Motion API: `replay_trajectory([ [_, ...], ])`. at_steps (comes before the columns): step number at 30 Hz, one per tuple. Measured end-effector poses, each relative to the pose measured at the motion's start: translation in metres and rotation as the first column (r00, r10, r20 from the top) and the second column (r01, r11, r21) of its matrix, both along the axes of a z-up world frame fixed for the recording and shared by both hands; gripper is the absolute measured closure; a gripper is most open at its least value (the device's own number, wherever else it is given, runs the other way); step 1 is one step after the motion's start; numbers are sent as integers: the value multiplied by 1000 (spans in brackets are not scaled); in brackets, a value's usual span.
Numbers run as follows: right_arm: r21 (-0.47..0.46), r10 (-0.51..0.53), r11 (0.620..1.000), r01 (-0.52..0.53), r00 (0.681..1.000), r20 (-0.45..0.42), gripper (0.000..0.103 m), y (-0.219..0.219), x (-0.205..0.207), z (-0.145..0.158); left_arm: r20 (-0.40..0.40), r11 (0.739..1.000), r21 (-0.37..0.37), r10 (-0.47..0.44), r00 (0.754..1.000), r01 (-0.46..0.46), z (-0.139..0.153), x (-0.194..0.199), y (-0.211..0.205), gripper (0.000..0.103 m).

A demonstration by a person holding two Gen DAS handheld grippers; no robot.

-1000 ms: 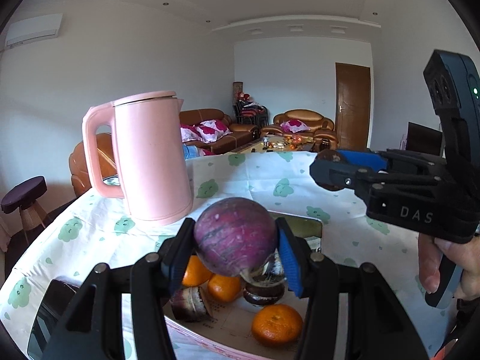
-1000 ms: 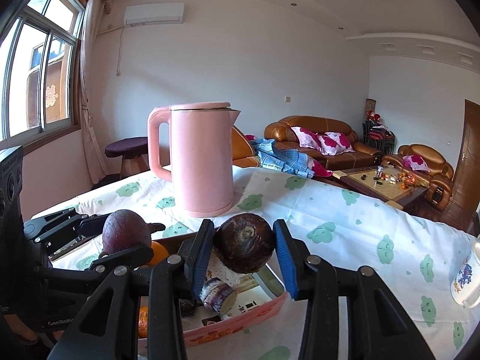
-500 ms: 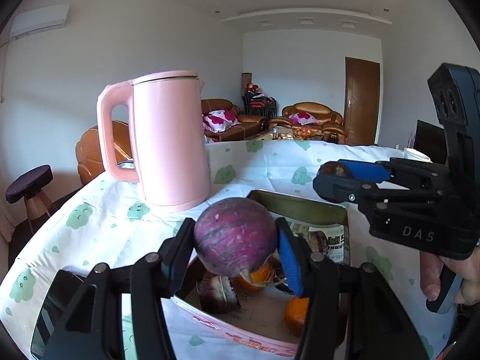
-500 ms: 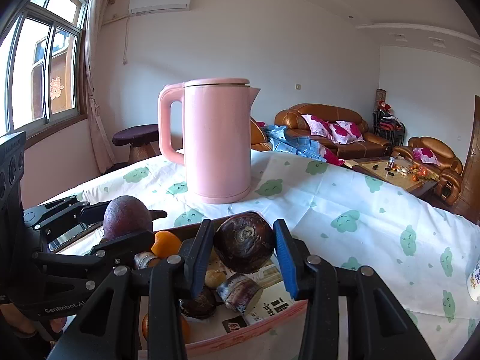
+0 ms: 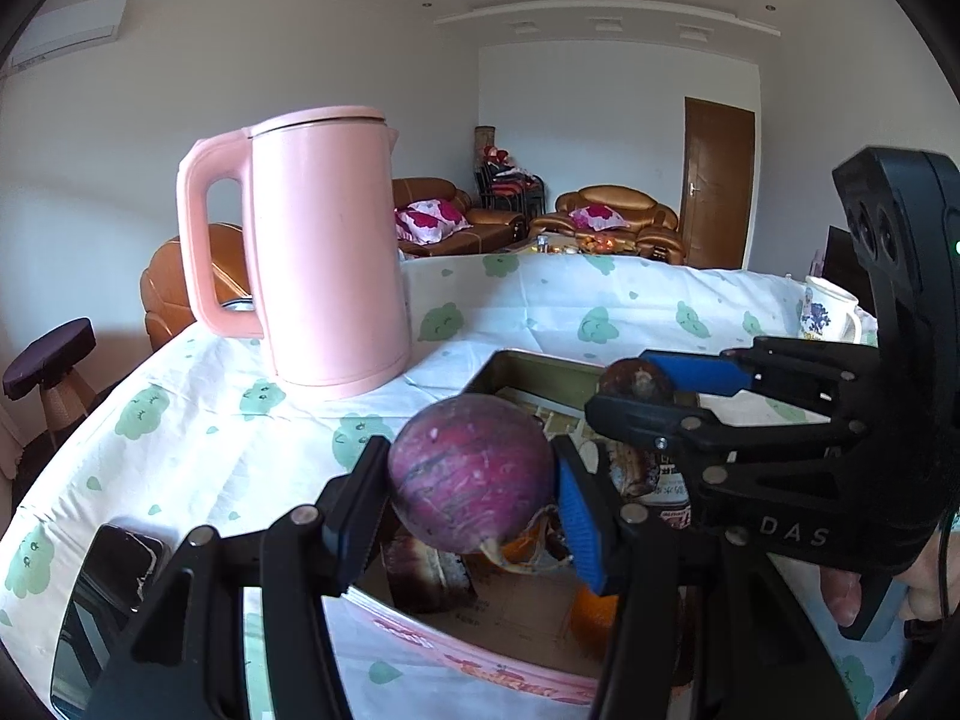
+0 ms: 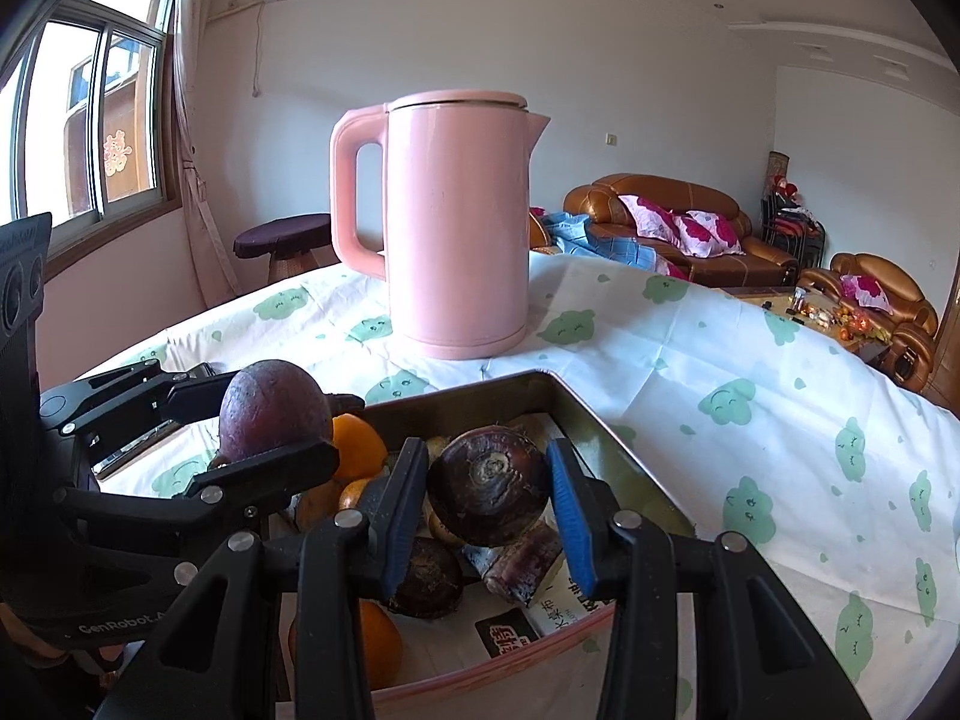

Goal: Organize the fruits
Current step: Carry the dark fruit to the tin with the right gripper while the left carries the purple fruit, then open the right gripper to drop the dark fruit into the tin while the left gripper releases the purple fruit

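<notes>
- Fruits held two at once: purple round fruit (image 5: 471,471) pinched between the pads of the left gripper (image 5: 468,495), dark brown round fruit (image 6: 489,493) clamped in the right gripper (image 6: 489,507), both clear of the tin.
- Neither grip altered from a second ago; same squeeze on each, nothing slipping.
- Changed since then: both grippers lower and nearer the box, tilted further down, so the open tin (image 6: 591,426) now fills the space under the fingers instead of sitting small below them.
- Side by side above the tin, right gripper ahead and to the right in the left wrist view (image 5: 654,396).
- Inside the tin: oranges (image 6: 357,447), more dark brown fruits (image 6: 423,576), a printed packet (image 6: 567,597); little bare floor left.
- Beyond the tin: pink kettle (image 6: 459,228) upright on the cloud-print tablecloth (image 6: 750,372), a phone (image 5: 117,567) near the left edge, a mug (image 5: 825,315) far right.
- Judged meaning: descent toward placing both fruits in the tin, release not yet begun; risk of dropping onto the pile and rolling.
</notes>
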State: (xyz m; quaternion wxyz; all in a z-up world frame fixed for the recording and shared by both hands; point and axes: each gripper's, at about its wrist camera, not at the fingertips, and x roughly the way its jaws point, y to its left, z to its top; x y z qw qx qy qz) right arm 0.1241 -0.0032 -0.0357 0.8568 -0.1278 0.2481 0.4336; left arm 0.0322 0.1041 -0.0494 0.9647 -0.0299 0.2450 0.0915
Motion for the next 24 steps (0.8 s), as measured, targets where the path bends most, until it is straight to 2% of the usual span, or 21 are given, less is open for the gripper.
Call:
replay_trajectory([
  [19,-65,47,996,-55,993,-111,58,7,5,-24,-35,1000,9,-7,999,7,-4,1,0,46],
  [24,-60,19,998,-25,994,-109,43,0,7,-22,-5,1000,26,3,1000,-2,3,-4,-2,29],
])
